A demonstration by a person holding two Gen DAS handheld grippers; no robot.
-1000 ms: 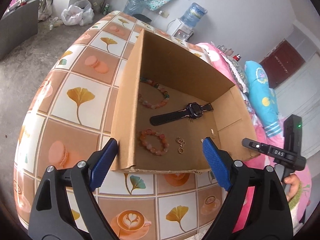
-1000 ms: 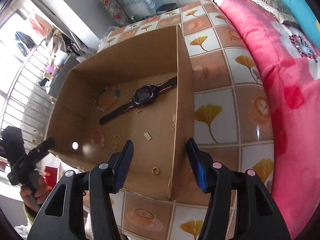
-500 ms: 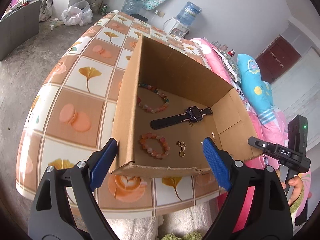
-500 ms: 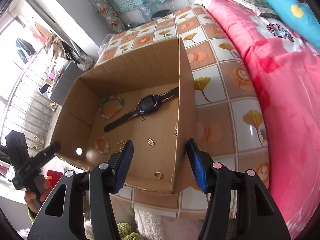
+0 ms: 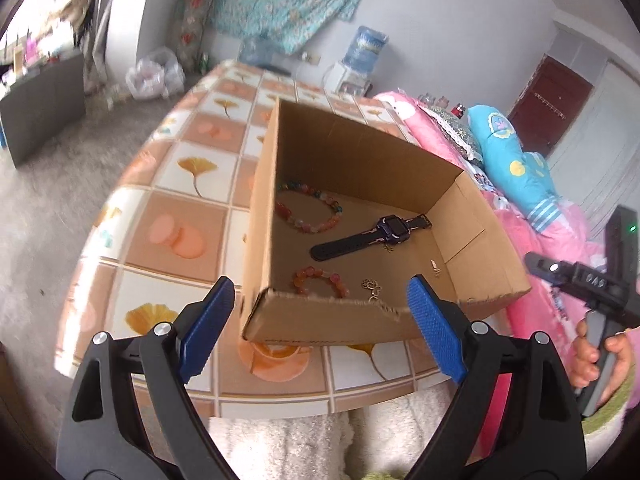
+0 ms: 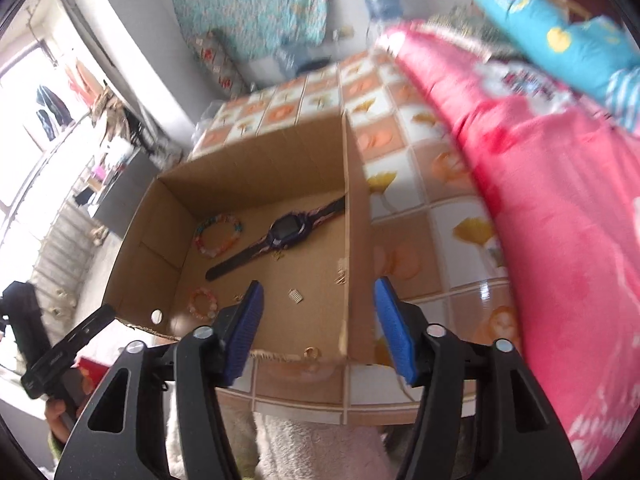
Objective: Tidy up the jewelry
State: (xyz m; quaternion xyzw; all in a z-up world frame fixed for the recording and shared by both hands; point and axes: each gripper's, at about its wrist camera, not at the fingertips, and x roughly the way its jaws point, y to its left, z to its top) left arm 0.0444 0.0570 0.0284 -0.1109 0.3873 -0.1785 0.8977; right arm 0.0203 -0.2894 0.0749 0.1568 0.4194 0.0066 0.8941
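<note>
An open cardboard box (image 5: 320,324) stands on the tiled-pattern table. On its floor lie a black watch (image 5: 372,236), a large bead bracelet (image 5: 308,210), a small bead bracelet (image 5: 320,280) and small gold pieces (image 5: 372,286). My left gripper (image 5: 320,292) hovers open and empty in front of the box's near wall. In the right wrist view the box (image 6: 356,240) holds the watch (image 6: 286,232), both bracelets and a gold ring (image 6: 311,351). My right gripper (image 6: 319,292) hangs before the box's right corner, jaws opening, nothing held.
The table (image 5: 188,236) ends just below both grippers, with white fluffy fabric (image 5: 280,440) under its edge. Pink bedding (image 6: 560,220) and a blue pillow (image 5: 516,168) lie to the right. A hand holds the other gripper (image 5: 580,280) at the box's right.
Both grippers have drawn back from the box and risen a little, so the table's front edge and the white fabric now show. The right jaws stand slightly wider.
</note>
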